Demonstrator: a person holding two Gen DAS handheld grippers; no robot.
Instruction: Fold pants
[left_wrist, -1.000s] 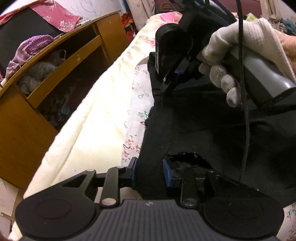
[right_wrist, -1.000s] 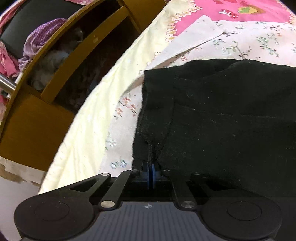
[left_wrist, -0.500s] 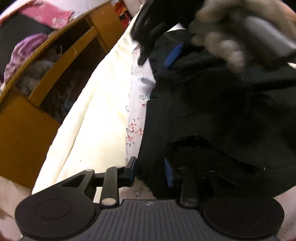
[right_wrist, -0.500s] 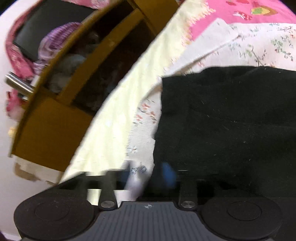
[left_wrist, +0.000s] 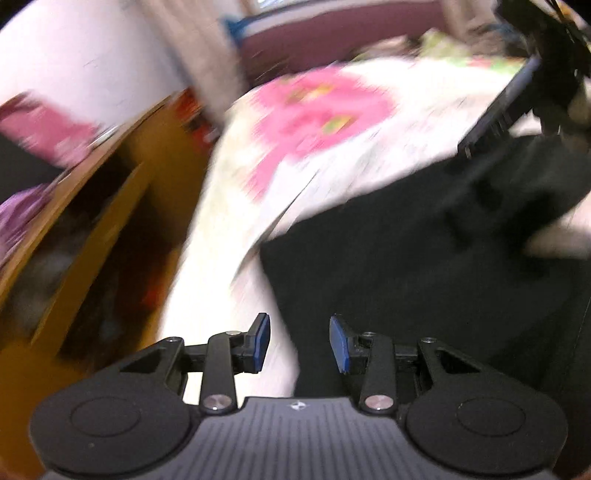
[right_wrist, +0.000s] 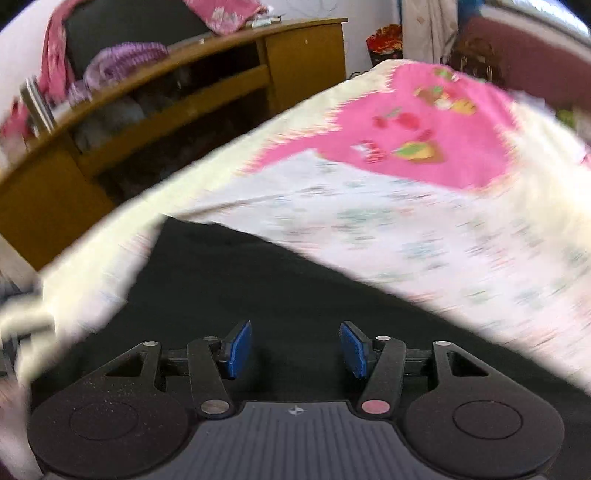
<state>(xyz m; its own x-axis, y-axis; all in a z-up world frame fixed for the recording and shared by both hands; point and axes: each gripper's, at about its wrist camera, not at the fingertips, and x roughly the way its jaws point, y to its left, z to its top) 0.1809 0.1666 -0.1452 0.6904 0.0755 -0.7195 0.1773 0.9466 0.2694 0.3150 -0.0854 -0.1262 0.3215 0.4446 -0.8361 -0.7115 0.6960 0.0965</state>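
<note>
1. On the flowered bedspread (right_wrist: 424, 236), the black pants (right_wrist: 258, 288) lay spread flat near the edge of the bed, a wooden shelf unit (right_wrist: 303, 48) standing just beyond. Both views were blurred by motion, so the state of the fold could not be read with certainty.

2. With neither tool gripping the cloth, the likeliest trouble was a loose top layer slipping or bunching if a passing finger snagged it; the pants also lay close to the bed's edge, where a careless tug could drag them over.

3. The left gripper (left_wrist: 299, 343) stood wide open and empty, its blue pads (left_wrist: 261, 341) poised above the pants' edge, where dark cloth met the pale spread; contact could not be told.

4. The right gripper (right_wrist: 295, 349) was likewise parted wide and held nothing, hovering over the black fabric.

5. At the upper right of the left view, the other tool showed only as a dark blur.
</note>
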